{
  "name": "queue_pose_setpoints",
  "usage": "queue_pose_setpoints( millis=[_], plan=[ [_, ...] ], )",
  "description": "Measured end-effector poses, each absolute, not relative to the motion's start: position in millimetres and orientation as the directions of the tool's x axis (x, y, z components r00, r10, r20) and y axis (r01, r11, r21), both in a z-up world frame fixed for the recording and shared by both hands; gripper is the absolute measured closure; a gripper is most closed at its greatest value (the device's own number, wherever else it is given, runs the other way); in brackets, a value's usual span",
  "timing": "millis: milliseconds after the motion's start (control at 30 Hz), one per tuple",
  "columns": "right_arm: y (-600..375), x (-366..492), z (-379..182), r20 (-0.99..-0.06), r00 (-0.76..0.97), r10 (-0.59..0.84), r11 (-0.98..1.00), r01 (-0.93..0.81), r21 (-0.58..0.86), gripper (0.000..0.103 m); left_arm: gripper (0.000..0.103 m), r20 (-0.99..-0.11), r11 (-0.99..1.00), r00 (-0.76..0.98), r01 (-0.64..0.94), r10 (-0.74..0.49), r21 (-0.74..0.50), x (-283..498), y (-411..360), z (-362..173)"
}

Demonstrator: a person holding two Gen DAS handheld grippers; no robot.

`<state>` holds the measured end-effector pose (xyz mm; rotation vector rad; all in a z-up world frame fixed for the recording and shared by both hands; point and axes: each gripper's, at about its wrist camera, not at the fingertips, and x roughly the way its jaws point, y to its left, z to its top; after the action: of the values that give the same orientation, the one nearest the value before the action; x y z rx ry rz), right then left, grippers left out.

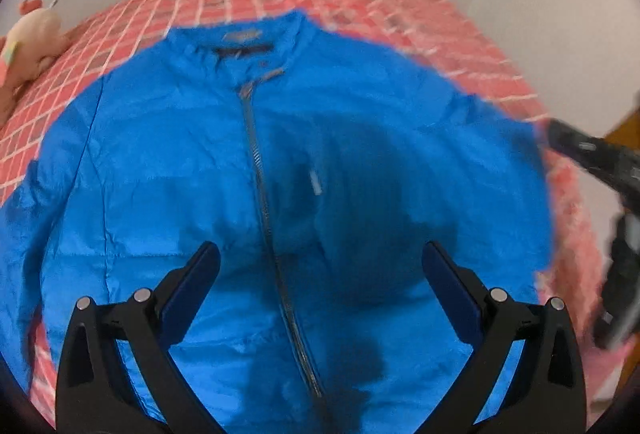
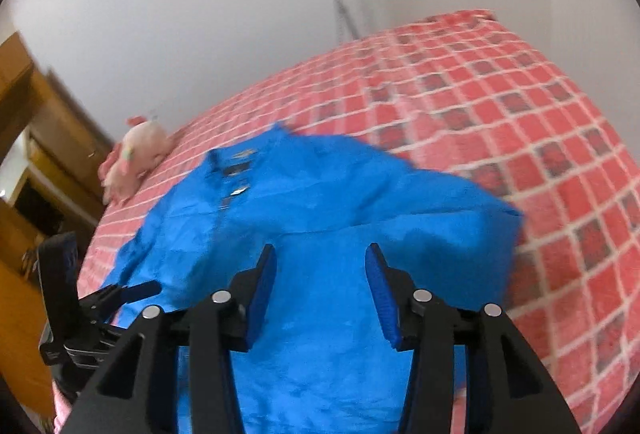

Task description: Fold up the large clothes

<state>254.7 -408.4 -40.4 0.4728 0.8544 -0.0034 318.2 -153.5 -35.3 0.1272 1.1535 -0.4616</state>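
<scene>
A bright blue zip jacket [image 1: 168, 169] lies front up on the bed, collar at the far end, zip [image 1: 260, 169] closed down the middle. My left gripper [image 1: 320, 258] is open above the jacket's lower front, holding nothing. In the right wrist view the jacket [image 2: 320, 201] has its right sleeve folded across the body. My right gripper [image 2: 320, 262] is open above the lower part of the jacket, empty. The left gripper [image 2: 132, 290] shows at the left edge of that view, and the right gripper shows blurred at the right edge of the left wrist view [image 1: 592, 153].
The bed has a red and white checked cover [image 2: 520, 121]. A pink plush toy [image 2: 136, 157] lies at the bed's far left. White walls stand behind the bed. Wooden furniture [image 2: 36, 137] stands at the left.
</scene>
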Motion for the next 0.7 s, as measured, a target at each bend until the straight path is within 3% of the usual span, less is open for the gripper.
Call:
queue_pose_setpoints(
  millis=[133, 167, 200, 233, 267, 300, 367, 433, 533, 700],
  plan=[
    [-426, 253, -46, -0.733, 0.661, 0.159, 0.891, 0.223, 0.395, 0.056, 0.006, -0.922, 0.903, 0.262, 0.396, -0.284, -0.166, 334, -168, -58],
    [-427, 253, -46, -0.733, 0.661, 0.16, 0.889, 0.227, 0.399, 0.056, 0.019, -0.921, 0.89, 0.233, 0.412, -0.311, -0.196, 336, -174, -63],
    [-429, 253, -48, -0.733, 0.66, 0.162, 0.886, 0.23, 0.404, 0.056, 0.019, -0.924, 0.892, 0.236, 0.412, -0.301, -0.185, 337, -177, -65],
    [-431, 253, -48, -0.733, 0.661, 0.161, 0.885, 0.232, 0.403, 0.056, 0.026, -0.92, 0.894, 0.254, 0.413, -0.299, -0.177, 337, -178, -65],
    [-433, 252, -48, -0.732, 0.663, 0.157, 0.885, 0.234, 0.402, 0.056, 0.048, -0.908, 0.885, 0.267, 0.425, -0.323, -0.19, 337, -180, -65],
    [-434, 251, -47, -0.729, 0.668, 0.15, 0.886, 0.237, 0.399, 0.056, 0.062, -0.898, 0.87, 0.257, 0.441, -0.357, -0.219, 337, -181, -65],
    [-437, 249, -45, -0.712, 0.686, 0.15, 0.883, 0.23, 0.408, 0.056, 0.078, -0.874, 0.856, 0.248, 0.429, -0.419, -0.289, 339, -175, -64],
    [-440, 246, -42, -0.692, 0.704, 0.159, 0.877, 0.221, 0.426, 0.056, 0.084, -0.854, 0.849, 0.262, 0.424, -0.449, -0.316, 340, -166, -60],
    [-443, 242, -38, -0.67, 0.725, 0.158, 0.873, 0.215, 0.438, 0.056, 0.085, -0.821, 0.855, 0.316, 0.387, -0.475, -0.346, 343, -138, -40],
    [-440, 244, -37, -0.633, 0.747, 0.202, 0.865, 0.167, 0.473, 0.056, 0.085, -0.776, 0.897, 0.469, 0.336, -0.423, -0.286, 339, -80, 1]
  ],
)
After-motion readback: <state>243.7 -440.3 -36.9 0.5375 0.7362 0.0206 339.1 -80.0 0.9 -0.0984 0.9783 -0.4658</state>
